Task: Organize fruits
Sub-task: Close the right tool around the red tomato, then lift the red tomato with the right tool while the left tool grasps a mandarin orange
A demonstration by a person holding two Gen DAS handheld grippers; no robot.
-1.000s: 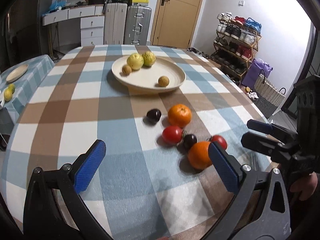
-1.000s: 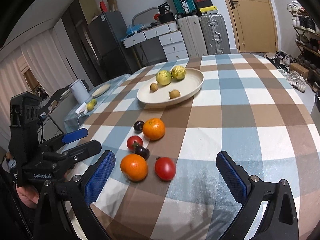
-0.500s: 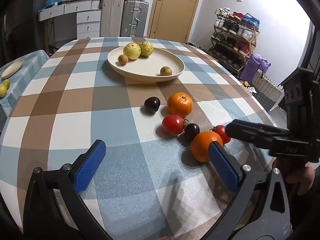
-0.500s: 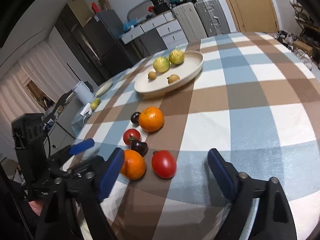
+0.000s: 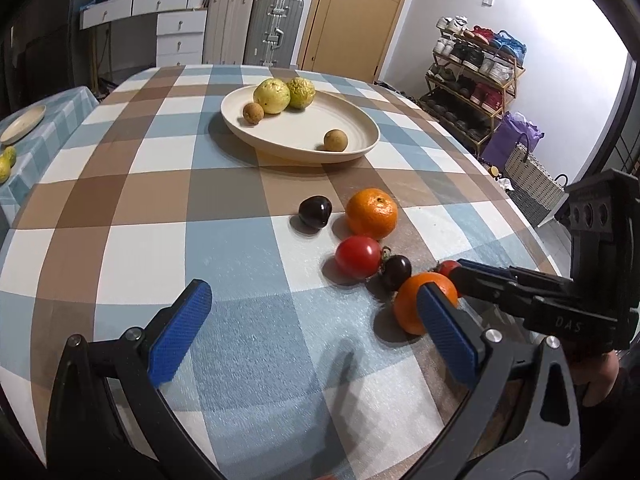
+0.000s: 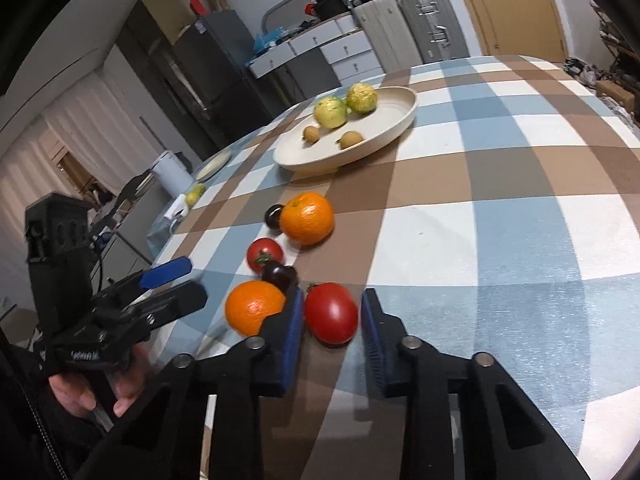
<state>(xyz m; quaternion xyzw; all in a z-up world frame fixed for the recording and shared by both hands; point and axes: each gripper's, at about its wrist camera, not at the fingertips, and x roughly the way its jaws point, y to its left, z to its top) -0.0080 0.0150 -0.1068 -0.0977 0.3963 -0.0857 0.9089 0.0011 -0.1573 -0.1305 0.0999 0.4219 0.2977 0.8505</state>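
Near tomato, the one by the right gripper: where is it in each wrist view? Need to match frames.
Left wrist: near tomato sits right of centre, mostly hidden behind the near orange and the right gripper.
Right wrist: near tomato sits low centre, between the right gripper fingers, which have not closed on it.
Shared landmark: the cream plate, far beyond the fruit cluster in both views.
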